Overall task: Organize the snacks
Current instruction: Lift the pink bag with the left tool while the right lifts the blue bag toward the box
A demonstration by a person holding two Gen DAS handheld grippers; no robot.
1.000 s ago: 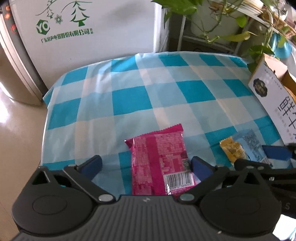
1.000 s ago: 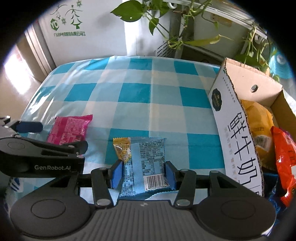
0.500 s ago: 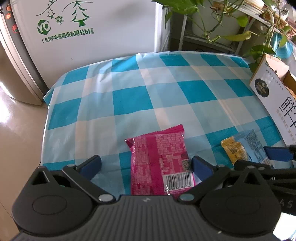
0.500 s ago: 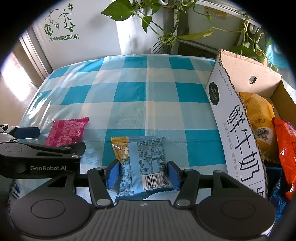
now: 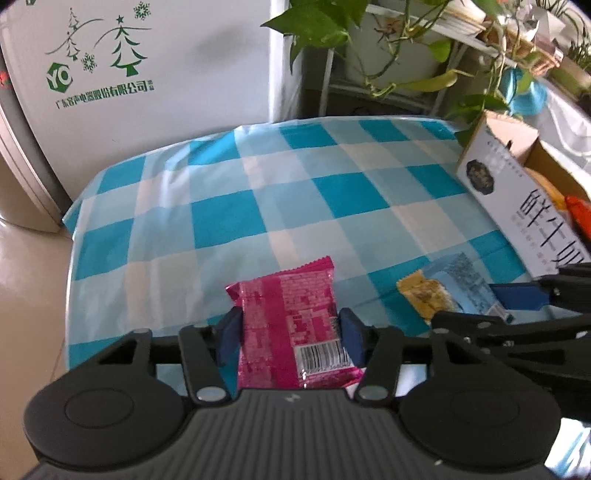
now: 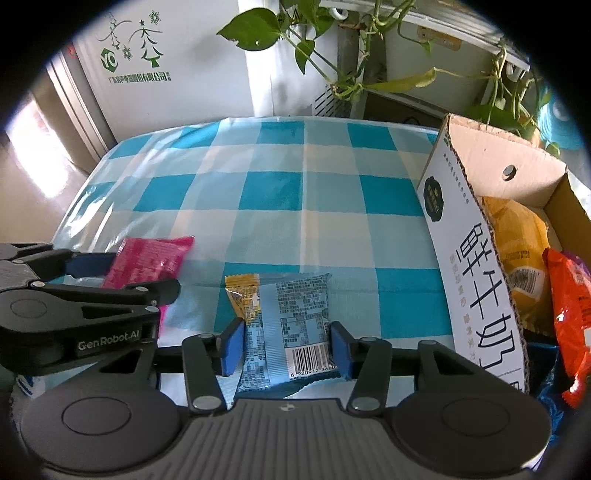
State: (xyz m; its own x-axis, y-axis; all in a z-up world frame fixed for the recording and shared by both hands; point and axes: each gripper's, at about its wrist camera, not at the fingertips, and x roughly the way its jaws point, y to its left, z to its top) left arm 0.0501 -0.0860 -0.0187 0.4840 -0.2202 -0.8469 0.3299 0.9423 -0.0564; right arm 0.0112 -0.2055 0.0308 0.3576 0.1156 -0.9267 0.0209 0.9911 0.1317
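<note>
Pick-up step of the sort, judged from the frames: both packets gripped and not yet carried to the box.

Spread across the middle of both views, a checked tablecloth [image 5: 229, 218] in blue and white, glossy, plastic-looking, faintly creased. At the right edge of the right wrist view, an open cardboard box [image 6: 469, 258], corrugated edges, white printed face, already holding a yellow bag [image 6: 517, 254] and an orange bag [image 6: 572, 295], both crinkly foil. In the upper part, trailing green plant leaves [image 6: 251, 33].

Low centre of the left wrist view, left gripper [image 5: 290, 334] clamped on the pink snack packet [image 5: 288, 317], blue pads pressed against its two long sides; flat, rectangular, serrated top seam, barcode near the bottom. Low centre of the right wrist view, right gripper [image 6: 286, 345] clamped likewise on the blue snack packet [image 6: 291, 321], flat film pouch with a yellow strip along its left side. Whether either packet has left the cloth, hard to tell from this angle.

Called for next: a lift clear of the cloth, then a swing toward the right of frame and over the box wall, with grip kept light, since thin film slips and crumples.
</note>
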